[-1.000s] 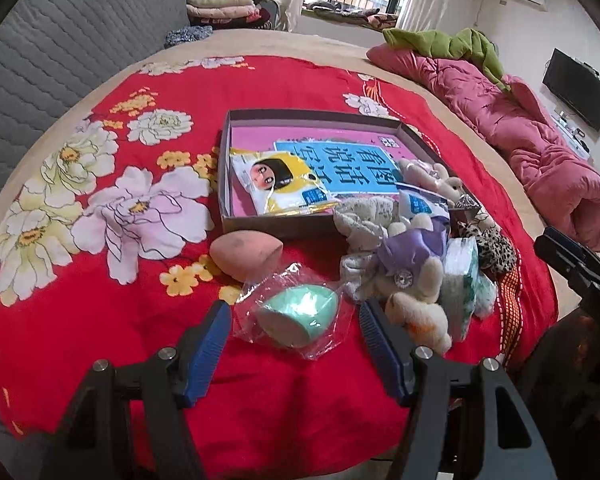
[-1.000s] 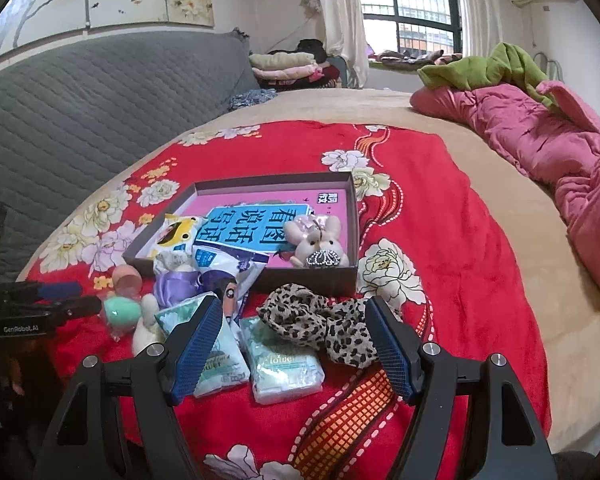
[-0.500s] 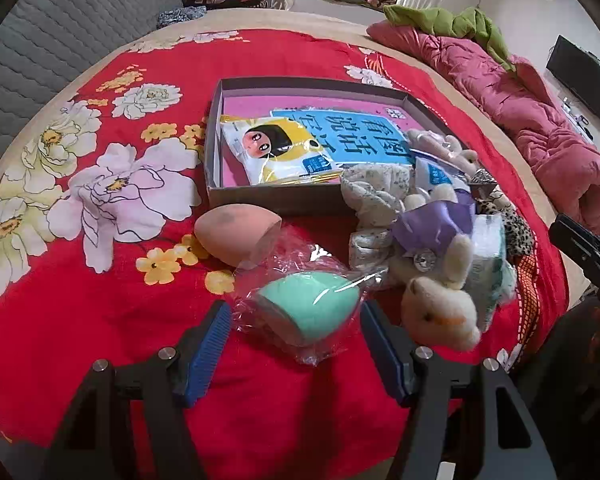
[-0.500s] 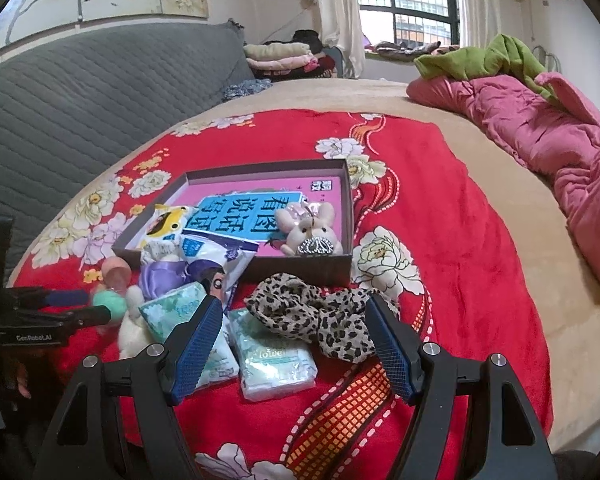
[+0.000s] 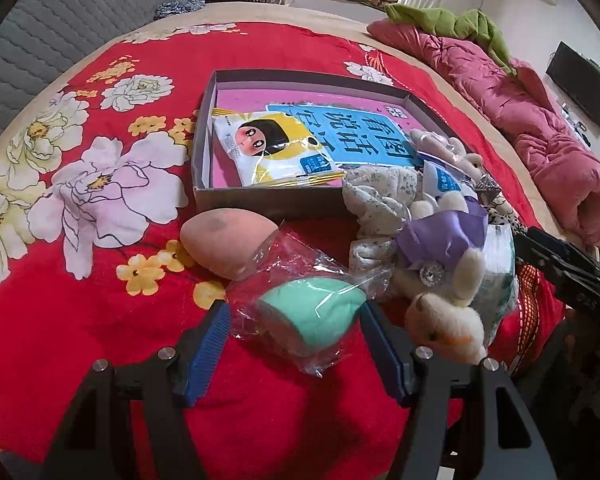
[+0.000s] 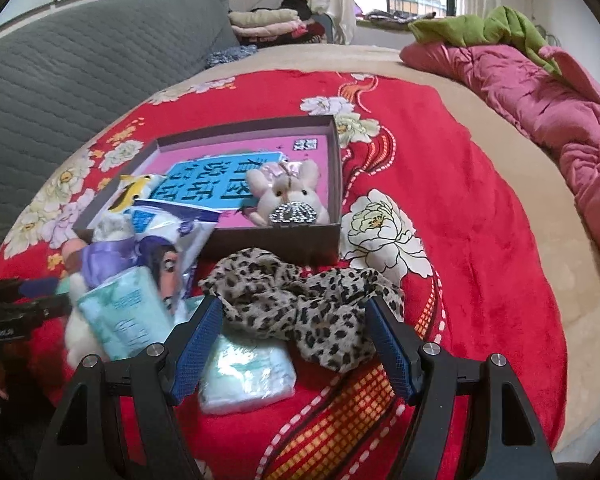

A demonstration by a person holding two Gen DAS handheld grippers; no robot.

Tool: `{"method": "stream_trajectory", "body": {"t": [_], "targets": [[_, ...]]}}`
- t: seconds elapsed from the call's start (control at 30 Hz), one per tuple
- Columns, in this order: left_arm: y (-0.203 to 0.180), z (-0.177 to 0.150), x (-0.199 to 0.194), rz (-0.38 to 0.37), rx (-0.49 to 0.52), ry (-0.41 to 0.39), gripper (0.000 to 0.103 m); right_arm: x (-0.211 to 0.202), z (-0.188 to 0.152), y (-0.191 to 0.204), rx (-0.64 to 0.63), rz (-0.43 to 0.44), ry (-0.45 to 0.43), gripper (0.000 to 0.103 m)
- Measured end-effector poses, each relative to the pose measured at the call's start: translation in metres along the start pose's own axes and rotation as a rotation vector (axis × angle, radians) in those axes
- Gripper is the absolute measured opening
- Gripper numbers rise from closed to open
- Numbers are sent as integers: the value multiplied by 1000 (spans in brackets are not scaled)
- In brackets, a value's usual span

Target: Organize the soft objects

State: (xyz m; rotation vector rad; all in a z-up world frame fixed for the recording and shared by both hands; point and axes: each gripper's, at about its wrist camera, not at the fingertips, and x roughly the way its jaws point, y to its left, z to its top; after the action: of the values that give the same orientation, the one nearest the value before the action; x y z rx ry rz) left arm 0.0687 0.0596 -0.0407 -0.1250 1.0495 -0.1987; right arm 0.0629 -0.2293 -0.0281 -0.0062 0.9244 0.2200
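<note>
My left gripper (image 5: 296,346) stands open around a mint-green sponge in a clear bag (image 5: 312,316); the pads do not press on it. A peach sponge (image 5: 226,240) lies just beyond it. To the right lie a white plush with a purple bow (image 5: 444,276) and a floral cloth (image 5: 380,200). My right gripper (image 6: 296,344) is open over a leopard-print scrunchie (image 6: 300,304), with a tissue pack (image 6: 248,376) under its left finger. The shallow box (image 5: 204,152) holds a snack packet (image 5: 272,148); in the right wrist view a small plush rabbit (image 6: 288,196) sits in the box (image 6: 336,168).
Everything lies on a red floral blanket (image 5: 100,184) on a bed. A pink quilt (image 6: 540,92) with a green cloth is bunched at the far right. A grey padded headboard (image 6: 80,60) runs along the left. A second tissue pack (image 6: 128,316) leans on the pile.
Both grippers have come down closer to the pile. The mint sponge now sits between the left fingers, and the scrunchie sits nearer the right fingers. Neither has taken hold of anything.
</note>
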Motion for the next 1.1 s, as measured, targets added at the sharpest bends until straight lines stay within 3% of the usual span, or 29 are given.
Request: {"method": "stream_trajectory", "body": {"t": [0.37,0.53,0.63,0.9,1.1], "targets": [[0,3,4,-16,-7,-16,65,31,7,-12,67,30,67,75],[-4,3,7,-56,-4,-1,58,32,8,-17,78,25,72,49],[-5,2,10,-95,-10,14,57,32,8,-20,87,31,72,41],[-10,1,8,-122,6,6,50,22,11,-19,82,49,34,24],[-15,3,-6,-129,22,-48,49,5,13,-15,79,80,-24,22]]}}
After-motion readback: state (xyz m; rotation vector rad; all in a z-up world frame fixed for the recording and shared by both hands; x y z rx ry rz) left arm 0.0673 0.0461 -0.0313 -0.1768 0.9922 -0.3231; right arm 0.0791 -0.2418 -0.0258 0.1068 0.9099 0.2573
